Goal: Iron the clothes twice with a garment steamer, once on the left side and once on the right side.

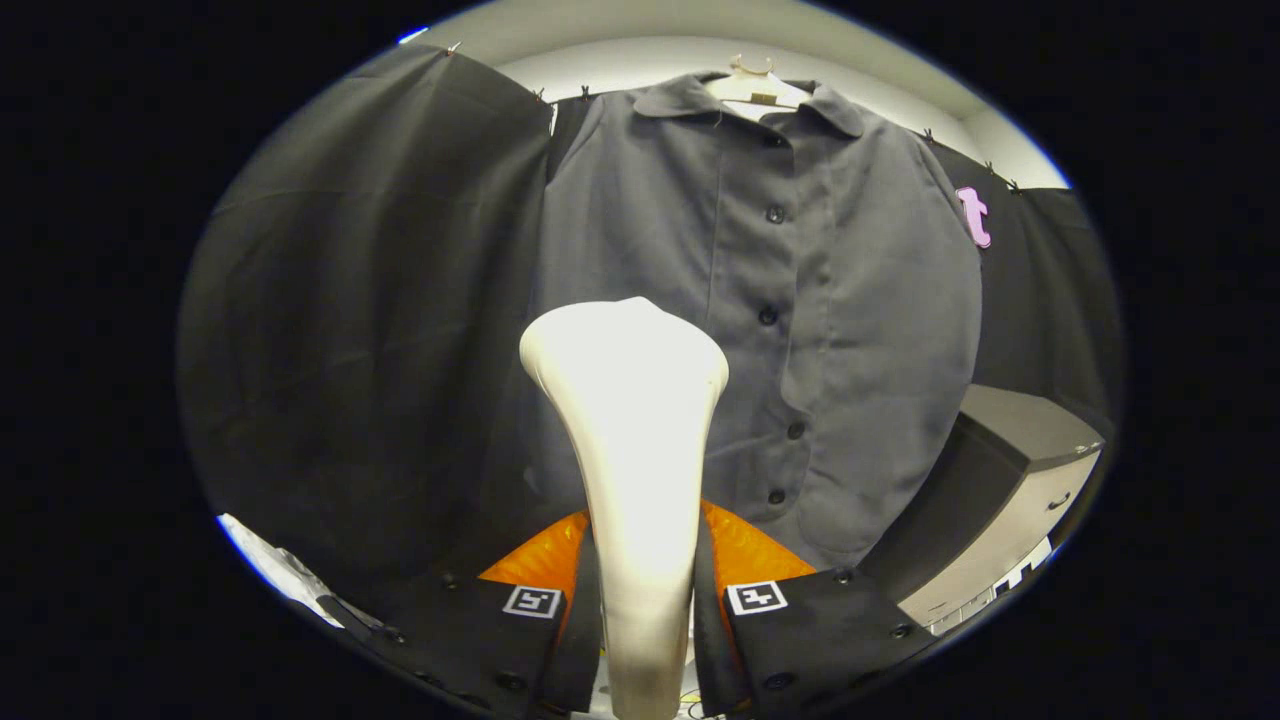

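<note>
A grey button-up shirt hangs on a pale hanger against the black booth wall, beyond the fingers. My gripper is shut on the handle of a white garment steamer, both fingers pressing its narrow lower part. The steamer stands upright between the fingers, its wide head level with the shirt's lower left half. Whether the head touches the cloth cannot be told. A row of dark buttons runs down the shirt's middle, just right of the steamer head.
A grey cabinet or box with a small handle stands to the right of the shirt's hem. Black cloth covers the wall left of the shirt. A white surface shows low on the left.
</note>
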A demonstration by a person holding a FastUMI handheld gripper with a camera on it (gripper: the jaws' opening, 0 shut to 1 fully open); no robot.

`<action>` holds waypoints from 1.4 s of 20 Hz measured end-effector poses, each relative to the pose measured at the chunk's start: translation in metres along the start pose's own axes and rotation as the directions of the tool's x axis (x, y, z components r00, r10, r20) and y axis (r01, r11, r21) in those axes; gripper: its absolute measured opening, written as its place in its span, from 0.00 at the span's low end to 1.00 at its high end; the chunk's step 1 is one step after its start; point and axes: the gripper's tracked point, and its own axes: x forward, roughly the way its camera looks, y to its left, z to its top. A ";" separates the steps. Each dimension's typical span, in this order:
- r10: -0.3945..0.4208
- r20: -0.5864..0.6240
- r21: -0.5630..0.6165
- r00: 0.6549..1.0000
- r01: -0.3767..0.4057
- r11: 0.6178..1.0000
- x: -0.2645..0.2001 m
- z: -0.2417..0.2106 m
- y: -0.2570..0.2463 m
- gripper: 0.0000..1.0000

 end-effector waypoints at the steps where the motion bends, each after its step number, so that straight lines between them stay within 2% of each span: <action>1: 0.002 0.029 0.005 1.000 -0.002 1.000 -0.010 0.013 -0.004 0.46; 4: 0.003 0.119 -0.004 0.993 -0.003 1.000 -0.037 0.050 -0.015 0.46; 13: -0.116 0.273 0.027 0.955 0.113 0.993 -0.089 0.125 -0.080 0.46; 18: -0.168 0.309 0.052 0.936 0.159 0.986 -0.124 0.140 -0.114 0.46; 28: -0.250 0.314 0.072 0.916 0.239 0.968 -0.162 0.147 -0.161 0.46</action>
